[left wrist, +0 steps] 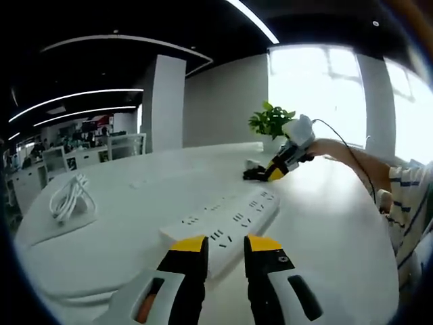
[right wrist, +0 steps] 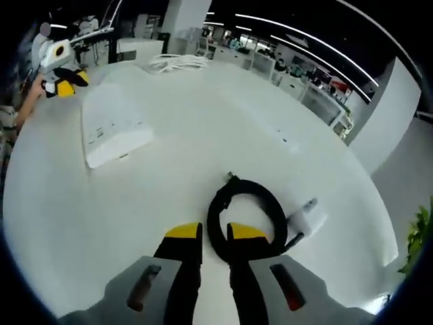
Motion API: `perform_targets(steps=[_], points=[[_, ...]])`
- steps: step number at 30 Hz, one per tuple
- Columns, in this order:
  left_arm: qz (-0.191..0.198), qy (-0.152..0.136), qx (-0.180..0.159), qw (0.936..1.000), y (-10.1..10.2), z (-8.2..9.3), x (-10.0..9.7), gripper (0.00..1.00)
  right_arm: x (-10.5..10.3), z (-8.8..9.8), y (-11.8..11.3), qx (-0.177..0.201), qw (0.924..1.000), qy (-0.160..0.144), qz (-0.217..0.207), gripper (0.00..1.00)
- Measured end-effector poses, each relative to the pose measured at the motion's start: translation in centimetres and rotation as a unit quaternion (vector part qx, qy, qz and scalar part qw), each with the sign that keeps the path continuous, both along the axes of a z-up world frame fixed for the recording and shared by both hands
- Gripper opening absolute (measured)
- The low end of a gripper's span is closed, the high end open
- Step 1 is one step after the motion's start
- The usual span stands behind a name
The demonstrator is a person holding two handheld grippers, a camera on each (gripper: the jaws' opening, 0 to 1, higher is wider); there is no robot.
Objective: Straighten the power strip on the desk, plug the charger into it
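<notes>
The white power strip (left wrist: 223,220) lies at an angle on the white desk, just beyond my left gripper (left wrist: 225,245), which stands open with a narrow gap and nothing in it. In the right gripper view the strip (right wrist: 111,122) is far off at the upper left, and my left gripper (right wrist: 62,76) shows behind it. The charger (right wrist: 308,218) is a small white block joined to a coiled black cable (right wrist: 254,193). My right gripper (right wrist: 214,235) is shut on the coil's near loop. From the left gripper view, my right gripper (left wrist: 265,173) reaches down at the desk's far side.
A bundle of white cable (left wrist: 67,196) lies on a raised pad at the desk's left, also seen as white cable (right wrist: 179,62). A green plant (left wrist: 270,122) stands at the far edge. A person's forearm (left wrist: 352,156) and striped sleeve (left wrist: 409,196) come in from the right.
</notes>
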State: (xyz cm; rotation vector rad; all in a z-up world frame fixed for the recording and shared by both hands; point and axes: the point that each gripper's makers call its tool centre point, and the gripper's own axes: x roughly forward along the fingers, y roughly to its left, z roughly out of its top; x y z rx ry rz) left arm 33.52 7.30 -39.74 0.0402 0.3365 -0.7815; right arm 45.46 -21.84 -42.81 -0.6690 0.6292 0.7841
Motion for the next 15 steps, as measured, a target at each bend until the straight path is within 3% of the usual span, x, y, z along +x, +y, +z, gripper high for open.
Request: perform_targets(steps=[3, 15], points=[[-0.002, 0.003, -0.002, 1.0, -0.05, -0.01, -0.09, 0.21, 0.26, -0.14, -0.01, -0.008, 1.0, 0.0, 0.002, 0.11], [-0.005, 0.006, -0.005, 1.0, -0.13, 0.07, -0.18, 0.21, 0.26, -0.03, 0.16, 0.023, 0.9996, 0.004, -0.019, 0.09]])
